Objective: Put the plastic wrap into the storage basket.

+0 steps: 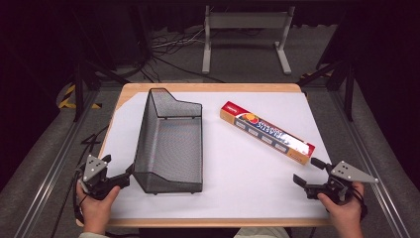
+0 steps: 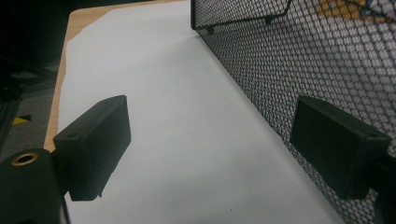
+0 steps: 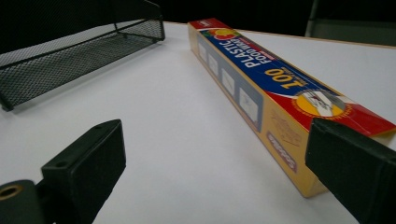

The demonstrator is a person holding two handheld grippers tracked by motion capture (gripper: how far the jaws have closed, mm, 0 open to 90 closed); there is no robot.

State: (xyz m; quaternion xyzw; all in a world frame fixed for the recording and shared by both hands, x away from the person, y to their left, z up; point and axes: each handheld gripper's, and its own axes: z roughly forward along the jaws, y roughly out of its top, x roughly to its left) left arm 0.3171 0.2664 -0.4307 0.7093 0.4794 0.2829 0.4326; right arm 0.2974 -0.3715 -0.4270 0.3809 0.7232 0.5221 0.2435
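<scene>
Room: dark surroundings are seen beyond the table; grey carpeted floor [image 1: 44,148] is laid all round, with loose cables [image 1: 173,42] trailing across it behind the far edge.
Background fittings: a pale metal stand [image 1: 245,22] on two feet is placed well behind the table; dark frame rails [image 1: 59,158] are run along both sides of the floor.
Surface: a wooden table [image 1: 208,88] is covered almost wholly by a white sheet [image 1: 237,163], wood being left bare at the far and left edges. The sheet is seen flat and matt in both gripper views.
Mesh basket: a black wire mesh basket [image 1: 171,144] is set on the left half of the sheet, long axis running away from the person, one end wall raised higher at the far side.
Wrap box: a long plastic food wrap box [image 1: 267,133] is laid on the right half, slanted, near end toward the right gripper, well apart from the basket.
Left gripper: the left gripper [image 1: 130,173] is held at the near left corner, jaws spread wide, nothing gripped; one jaw is seen just beside the basket's mesh wall [image 2: 299,60] in its own view, contact not determinable.
Right gripper: the right gripper [image 1: 308,170] is held at the near right, jaws spread wide and empty, one jaw close to the box's near end [image 3: 285,140].
</scene>
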